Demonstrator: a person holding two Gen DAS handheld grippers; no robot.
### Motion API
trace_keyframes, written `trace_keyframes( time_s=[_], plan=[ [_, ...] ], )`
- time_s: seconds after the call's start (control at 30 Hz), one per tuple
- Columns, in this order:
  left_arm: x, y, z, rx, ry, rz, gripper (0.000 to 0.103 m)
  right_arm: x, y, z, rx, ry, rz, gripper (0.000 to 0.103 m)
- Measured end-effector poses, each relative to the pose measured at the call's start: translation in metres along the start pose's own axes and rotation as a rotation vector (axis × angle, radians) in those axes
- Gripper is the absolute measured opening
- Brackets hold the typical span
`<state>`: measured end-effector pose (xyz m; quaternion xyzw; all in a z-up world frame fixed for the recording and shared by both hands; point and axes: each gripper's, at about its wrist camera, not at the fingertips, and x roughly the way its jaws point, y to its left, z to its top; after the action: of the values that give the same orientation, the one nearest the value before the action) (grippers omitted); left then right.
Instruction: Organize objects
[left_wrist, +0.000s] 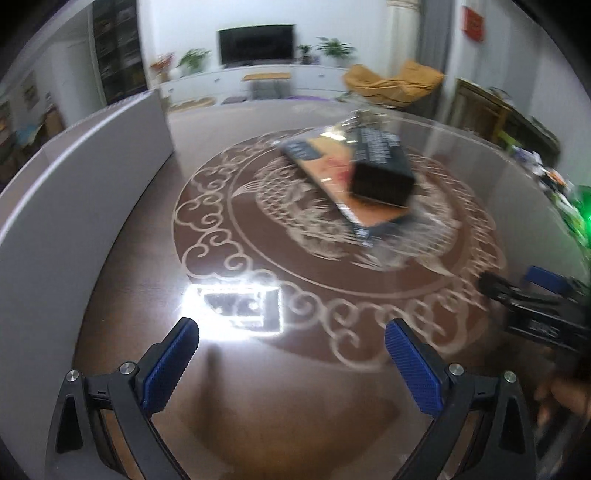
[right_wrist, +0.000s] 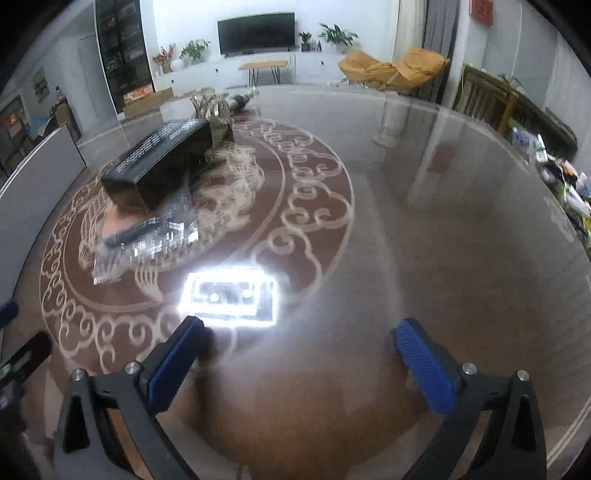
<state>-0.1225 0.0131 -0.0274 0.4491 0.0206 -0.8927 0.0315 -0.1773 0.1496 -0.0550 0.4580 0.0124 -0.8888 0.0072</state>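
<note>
left gripper (left_wrist: 291, 338): jaws apart, nothing held
right gripper (right_wrist: 297, 338): jaws spread wide, nothing held
black box (right_wrist: 159, 166): stacked on an orange pack (left_wrist: 332, 177) in clear wrap, mid table (right_wrist: 406, 258)
behind stack: a clear-wrapped item, possibly; view blurred
progress: stack formed; any tidying left cannot be judged

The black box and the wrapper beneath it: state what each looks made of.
Black box: probably cardboard, matt, with crisp folded edges and white print. Wrapper: clear glossy plastic film, crinkled and catching glints; the orange pack shows through it.
</note>
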Motion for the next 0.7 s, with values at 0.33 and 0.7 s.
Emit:
trace_keyframes(
  time_s=[0.33,0.7],
  plan=[
    [0.029,0.005,0.011,-0.020,0.017,0.024,0.103,0.009,0.007,0.005,0.008,0.001,-0.008,0.103],
    [0.030,0.006,0.013,-0.021,0.018,0.023,0.103,0.010,0.008,0.005,0.009,0.002,-0.008,0.103]
  ],
)
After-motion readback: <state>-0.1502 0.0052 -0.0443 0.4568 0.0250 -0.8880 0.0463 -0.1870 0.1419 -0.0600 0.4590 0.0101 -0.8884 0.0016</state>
